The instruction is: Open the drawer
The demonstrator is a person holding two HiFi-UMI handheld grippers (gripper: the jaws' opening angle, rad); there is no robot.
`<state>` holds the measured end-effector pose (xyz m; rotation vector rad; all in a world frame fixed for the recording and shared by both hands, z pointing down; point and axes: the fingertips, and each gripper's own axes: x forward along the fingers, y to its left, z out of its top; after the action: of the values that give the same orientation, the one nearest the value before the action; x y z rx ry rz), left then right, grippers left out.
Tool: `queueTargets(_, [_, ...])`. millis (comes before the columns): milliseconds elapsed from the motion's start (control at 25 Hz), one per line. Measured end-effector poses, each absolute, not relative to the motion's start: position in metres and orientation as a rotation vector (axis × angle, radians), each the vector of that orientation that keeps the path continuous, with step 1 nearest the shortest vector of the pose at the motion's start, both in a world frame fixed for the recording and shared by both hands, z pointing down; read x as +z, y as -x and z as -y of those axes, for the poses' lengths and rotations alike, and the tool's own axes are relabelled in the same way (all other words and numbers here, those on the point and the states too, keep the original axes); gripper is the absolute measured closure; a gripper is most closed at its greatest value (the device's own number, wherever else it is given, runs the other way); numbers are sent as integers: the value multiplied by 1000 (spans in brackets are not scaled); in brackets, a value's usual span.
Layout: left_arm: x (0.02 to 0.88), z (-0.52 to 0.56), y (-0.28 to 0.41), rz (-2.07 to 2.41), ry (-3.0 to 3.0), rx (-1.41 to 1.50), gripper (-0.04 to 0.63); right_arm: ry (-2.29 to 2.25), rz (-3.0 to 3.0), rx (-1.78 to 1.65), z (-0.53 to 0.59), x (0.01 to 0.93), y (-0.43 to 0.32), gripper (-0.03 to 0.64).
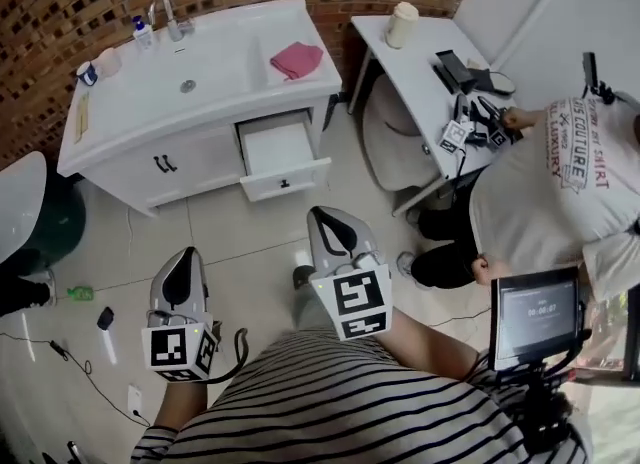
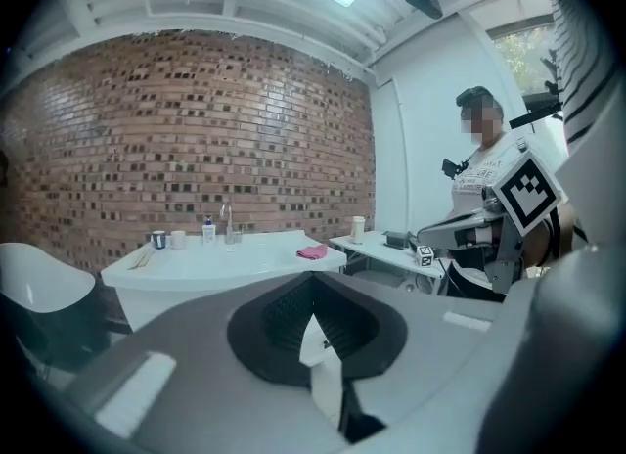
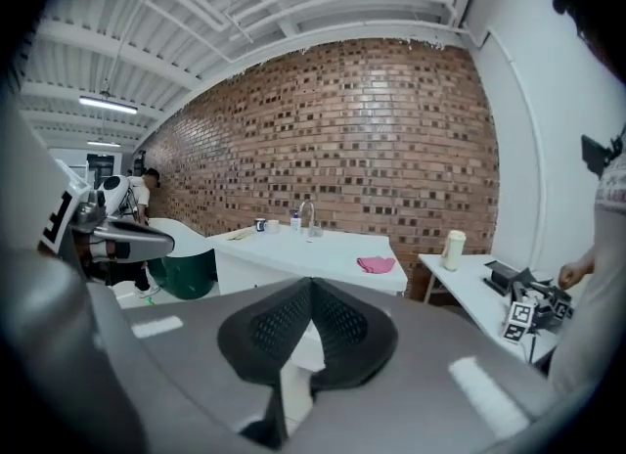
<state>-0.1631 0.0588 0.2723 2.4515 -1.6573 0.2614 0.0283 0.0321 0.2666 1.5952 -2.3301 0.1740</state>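
The white vanity cabinet stands against the brick wall, and its right-hand drawer is pulled out, showing a white inside. Both grippers are held up near my chest, well back from the cabinet. My left gripper is shut with nothing between its jaws. My right gripper is shut and empty too, its tips pointing toward the drawer. In the left gripper view the vanity sits far off beyond the closed jaws. In the right gripper view the cabinet is also distant past the shut jaws.
A pink cloth, a soap bottle and cups lie on the sink top. To the right is a white table with gear, where a person crouches. A dark green bin and a tripod screen flank me.
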Motion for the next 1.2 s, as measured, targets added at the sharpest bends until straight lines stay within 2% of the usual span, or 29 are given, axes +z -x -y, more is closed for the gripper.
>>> queueTargets(200, [259,-145,177,1636,-2483,265,580,-1591,2349,166,-117,242,5,615])
queueTargets(440, [248,-198,166,1600,-2512,217,580,-1607,2346,159,-176,221,7,615])
queueTargets(1200, [249,-228,129,1683,-2412,234,580,-1478,2416,271,-206,238,-15,615])
